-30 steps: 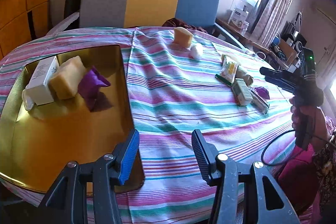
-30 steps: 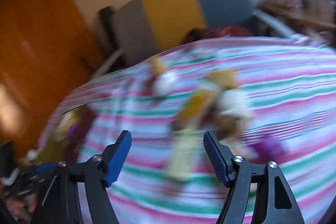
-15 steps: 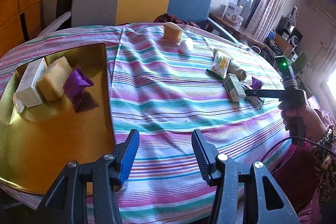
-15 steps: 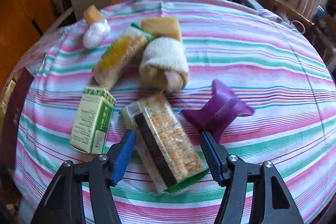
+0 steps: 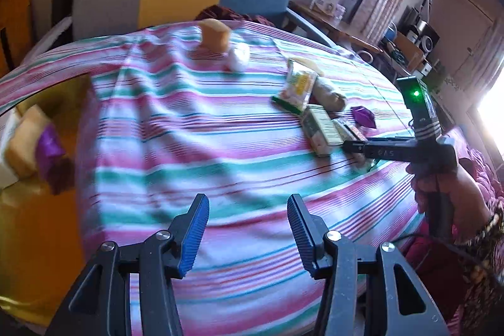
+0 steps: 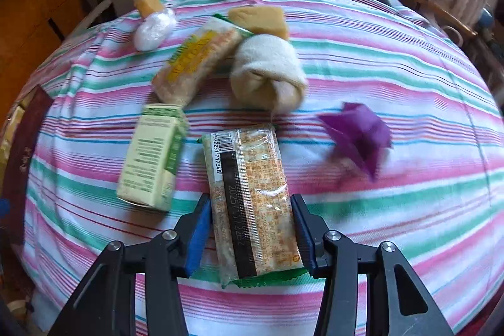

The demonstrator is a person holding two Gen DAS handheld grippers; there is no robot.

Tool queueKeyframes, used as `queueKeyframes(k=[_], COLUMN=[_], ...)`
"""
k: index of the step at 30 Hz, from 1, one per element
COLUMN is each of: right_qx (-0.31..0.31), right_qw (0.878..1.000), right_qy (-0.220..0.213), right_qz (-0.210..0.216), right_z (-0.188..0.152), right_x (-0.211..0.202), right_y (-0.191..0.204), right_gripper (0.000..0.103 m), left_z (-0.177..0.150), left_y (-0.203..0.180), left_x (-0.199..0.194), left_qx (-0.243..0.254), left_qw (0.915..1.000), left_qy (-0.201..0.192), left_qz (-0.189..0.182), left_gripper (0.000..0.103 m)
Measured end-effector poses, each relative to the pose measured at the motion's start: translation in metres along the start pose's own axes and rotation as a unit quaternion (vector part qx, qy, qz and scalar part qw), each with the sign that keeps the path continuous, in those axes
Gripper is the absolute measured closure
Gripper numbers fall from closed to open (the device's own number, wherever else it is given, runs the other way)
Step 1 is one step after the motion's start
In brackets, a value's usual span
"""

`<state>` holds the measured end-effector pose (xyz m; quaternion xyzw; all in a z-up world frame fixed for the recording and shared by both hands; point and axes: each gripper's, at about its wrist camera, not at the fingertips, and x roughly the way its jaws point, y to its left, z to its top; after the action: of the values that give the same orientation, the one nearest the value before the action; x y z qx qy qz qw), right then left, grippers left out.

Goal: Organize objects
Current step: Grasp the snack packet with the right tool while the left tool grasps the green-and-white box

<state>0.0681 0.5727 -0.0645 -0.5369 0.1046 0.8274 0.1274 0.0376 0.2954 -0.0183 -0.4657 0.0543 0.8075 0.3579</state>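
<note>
Now — cracker packet [image 6: 250, 200] between closing right tongs [image 6: 250, 229]

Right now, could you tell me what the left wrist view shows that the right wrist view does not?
Only the left wrist view shows the gold tray holding a purple packet, and the empty left gripper.

Only the right wrist view shows the right gripper closing around the cracker packet.

Both show the green box, rolled sock and striped tablecloth.

Striped table [image 6: 393, 59], cracker pack [image 6: 252, 197], green box [image 6: 151, 159]
</note>
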Motion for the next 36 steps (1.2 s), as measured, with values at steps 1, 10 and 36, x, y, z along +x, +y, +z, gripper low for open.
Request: queueKeyframes(k=[1, 10, 36], right_qx=[0.003, 0.063, 0.033], right_qw=[1.000, 0.998, 0.999], right_qy=[0.001, 0.004, -0.014], right_qz=[-0.009, -0.009, 0.016], right_z=[0.000, 0.000, 0.003], right_x=[0.000, -0.002, -0.002], right_y=[-0.002, -0.031, -0.020], right_gripper=[0.053, 0.053, 0.054], left_z=[0.004, 0.056, 0.029], left_y=[-0.006, -0.066, -0.057], left_x=[0.004, 0.075, 0.110], left_qx=[0.005, 0.008, 0.085], left_qw=[1.0000, 0.9987, 0.9959], left_qy=[0.000, 0.035, -0.020], left_qz=[0.001, -0.037, -0.020], left_gripper=[0.051, 0.051, 0.074])
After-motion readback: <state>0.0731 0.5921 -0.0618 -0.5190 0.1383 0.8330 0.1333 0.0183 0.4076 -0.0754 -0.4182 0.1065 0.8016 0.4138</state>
